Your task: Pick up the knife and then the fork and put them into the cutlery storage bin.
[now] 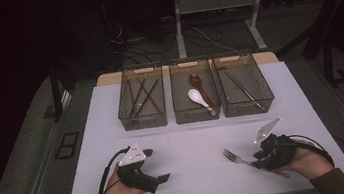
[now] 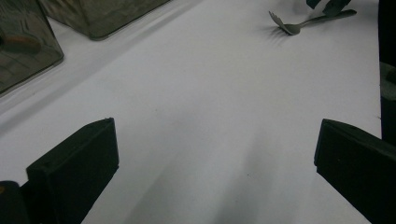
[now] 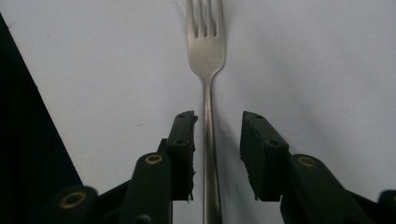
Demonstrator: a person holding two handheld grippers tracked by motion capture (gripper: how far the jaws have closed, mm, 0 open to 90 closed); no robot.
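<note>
A metal fork (image 1: 238,159) lies flat on the white table (image 1: 190,135) at the front right, tines pointing to the far left. My right gripper (image 1: 257,160) sits low over its handle. In the right gripper view the fork (image 3: 205,51) runs up between the two jaws of that gripper (image 3: 217,116). The left jaw is almost at the handle and the right jaw stands apart from it. My left gripper (image 1: 159,165) rests at the front left with its jaws wide and nothing between them (image 2: 217,123). The fork (image 2: 299,25) also lies at the top of the left gripper view.
Three clear bins stand in a row at the back of the table. The left bin (image 1: 143,121) holds chopsticks, the middle bin (image 1: 197,115) a white spoon and a red spoon, the right bin (image 1: 249,108) a metal utensil. Open tabletop separates the two hands.
</note>
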